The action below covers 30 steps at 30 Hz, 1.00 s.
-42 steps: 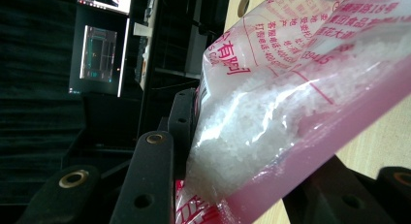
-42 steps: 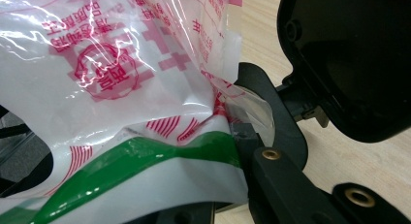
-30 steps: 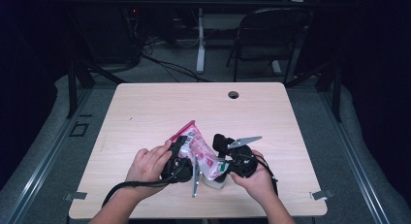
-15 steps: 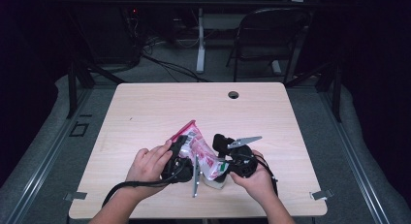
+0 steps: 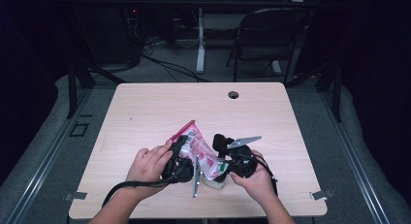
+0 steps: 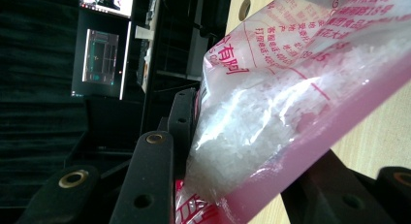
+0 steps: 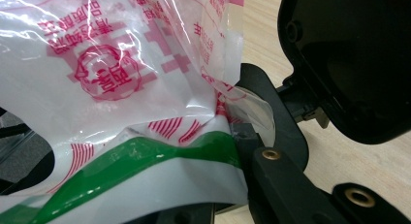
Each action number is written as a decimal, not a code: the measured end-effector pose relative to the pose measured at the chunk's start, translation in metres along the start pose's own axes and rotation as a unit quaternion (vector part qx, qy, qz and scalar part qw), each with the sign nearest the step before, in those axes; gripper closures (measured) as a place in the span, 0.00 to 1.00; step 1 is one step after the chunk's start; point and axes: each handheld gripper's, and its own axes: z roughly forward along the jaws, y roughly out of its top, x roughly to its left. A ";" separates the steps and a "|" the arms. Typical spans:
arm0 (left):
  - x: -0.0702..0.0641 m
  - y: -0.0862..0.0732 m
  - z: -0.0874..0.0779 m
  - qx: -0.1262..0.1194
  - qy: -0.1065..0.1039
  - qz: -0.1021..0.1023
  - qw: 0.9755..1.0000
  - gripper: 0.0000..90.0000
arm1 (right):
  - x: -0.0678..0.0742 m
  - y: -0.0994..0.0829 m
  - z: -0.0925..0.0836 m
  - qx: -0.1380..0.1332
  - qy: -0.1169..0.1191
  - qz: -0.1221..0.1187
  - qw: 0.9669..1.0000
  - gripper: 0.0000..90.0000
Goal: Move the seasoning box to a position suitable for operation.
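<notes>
Dim lab (monitors (image 6: 101, 54), cables (image 5: 165, 64), bare table (image 5: 145, 107))

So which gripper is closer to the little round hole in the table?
Right. The right gripper sits almost straight below the hole, while the left gripper is farther over to the left; both hold the bag.

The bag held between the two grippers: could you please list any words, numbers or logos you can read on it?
"有" and "公司": red print on the bag, left gripper view; smaller lines beside them too blurred.
Round red seal, right gripper view: characters creased, unreadable.
</notes>
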 end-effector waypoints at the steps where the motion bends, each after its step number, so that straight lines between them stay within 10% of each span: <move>1: 0.000 0.000 0.000 0.000 0.000 0.000 1.000 0.75 | 0.000 0.000 0.000 0.000 0.000 0.000 1.000 1.00; 30: 0.001 0.003 -0.001 -0.001 0.000 0.003 1.000 0.75 | 0.000 0.000 0.001 -0.001 0.002 -0.001 1.000 1.00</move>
